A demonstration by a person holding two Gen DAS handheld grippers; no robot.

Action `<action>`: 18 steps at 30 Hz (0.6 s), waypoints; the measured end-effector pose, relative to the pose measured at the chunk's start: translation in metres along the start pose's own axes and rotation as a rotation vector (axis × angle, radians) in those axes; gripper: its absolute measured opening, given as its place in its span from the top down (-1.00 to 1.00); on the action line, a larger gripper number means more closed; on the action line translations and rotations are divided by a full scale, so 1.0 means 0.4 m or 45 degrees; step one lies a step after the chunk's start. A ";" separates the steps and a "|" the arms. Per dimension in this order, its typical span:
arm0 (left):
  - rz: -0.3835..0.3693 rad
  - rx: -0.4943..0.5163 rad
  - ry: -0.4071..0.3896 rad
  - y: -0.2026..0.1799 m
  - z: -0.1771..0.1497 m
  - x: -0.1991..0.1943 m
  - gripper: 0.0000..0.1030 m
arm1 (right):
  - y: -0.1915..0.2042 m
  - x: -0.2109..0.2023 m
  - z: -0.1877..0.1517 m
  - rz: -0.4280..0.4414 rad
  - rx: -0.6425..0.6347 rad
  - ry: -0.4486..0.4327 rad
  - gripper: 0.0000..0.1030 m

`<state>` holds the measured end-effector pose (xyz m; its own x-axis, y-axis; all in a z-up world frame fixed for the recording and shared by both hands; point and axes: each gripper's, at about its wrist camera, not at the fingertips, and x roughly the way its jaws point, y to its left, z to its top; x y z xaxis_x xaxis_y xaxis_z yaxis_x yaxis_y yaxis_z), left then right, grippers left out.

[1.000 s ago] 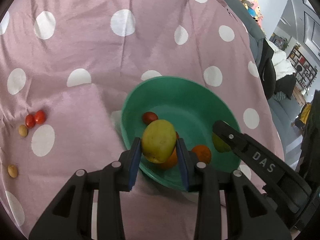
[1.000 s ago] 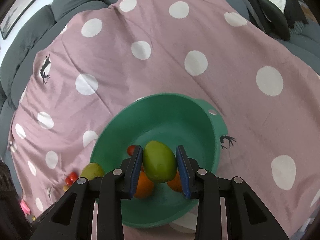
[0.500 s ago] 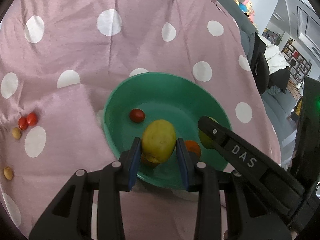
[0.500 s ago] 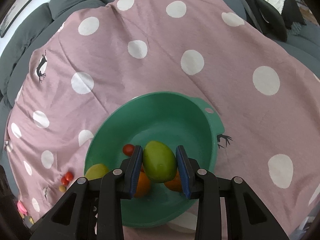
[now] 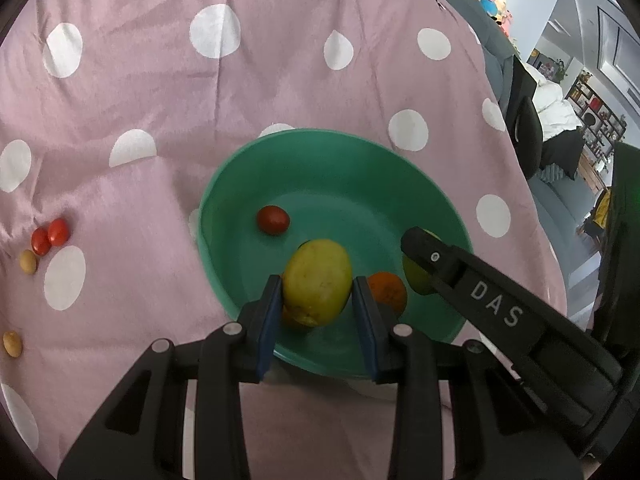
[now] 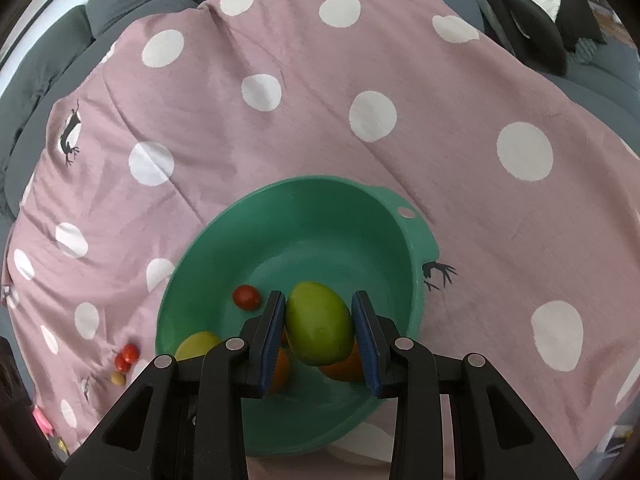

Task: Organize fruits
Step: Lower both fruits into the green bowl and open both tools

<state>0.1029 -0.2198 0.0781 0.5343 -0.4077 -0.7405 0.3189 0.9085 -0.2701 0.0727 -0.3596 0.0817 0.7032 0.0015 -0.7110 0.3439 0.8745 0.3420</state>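
A green bowl (image 5: 344, 160) (image 6: 412, 248) sits on a pink polka-dot cloth. My left gripper (image 5: 317, 300) is shut on a yellow-green mango (image 5: 318, 280) and holds it over the bowl. My right gripper (image 6: 319, 322) is shut on a green mango (image 6: 320, 320), also over the bowl. In the bowl lie a red tomato (image 5: 273, 219) (image 6: 246, 297) and oranges (image 5: 387, 292) (image 6: 344, 366). The right gripper's black body (image 5: 492, 312) crosses the left wrist view at the bowl's right side. The yellow mango also shows in the right wrist view (image 6: 198, 344).
On the cloth left of the bowl lie two red cherry tomatoes (image 5: 50, 235) (image 6: 127, 356) and small tan fruits (image 5: 28, 261) (image 5: 12, 343). A grey sofa (image 6: 120, 4) borders the cloth. Dark cushions (image 6: 532, 36) sit at the far right.
Both grippers have pulled back and risen slightly while still holding their mangoes; the bowl appears lower and farther in both views.
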 end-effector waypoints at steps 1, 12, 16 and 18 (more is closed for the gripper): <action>0.004 0.002 -0.002 -0.001 -0.001 0.000 0.33 | 0.001 0.001 0.000 -0.002 -0.001 0.003 0.28; -0.018 -0.018 0.014 0.003 -0.008 0.012 0.32 | 0.006 0.003 -0.004 -0.045 -0.026 -0.006 0.28; -0.026 -0.024 0.015 0.005 -0.009 0.013 0.32 | 0.006 0.005 -0.006 -0.053 -0.030 -0.009 0.28; -0.030 -0.026 0.017 0.004 -0.008 0.015 0.32 | 0.006 0.006 -0.006 -0.058 -0.034 -0.008 0.28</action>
<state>0.1040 -0.2206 0.0711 0.5164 -0.4277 -0.7419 0.3153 0.9005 -0.2996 0.0735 -0.3563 0.0793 0.6913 -0.0418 -0.7214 0.3588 0.8864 0.2925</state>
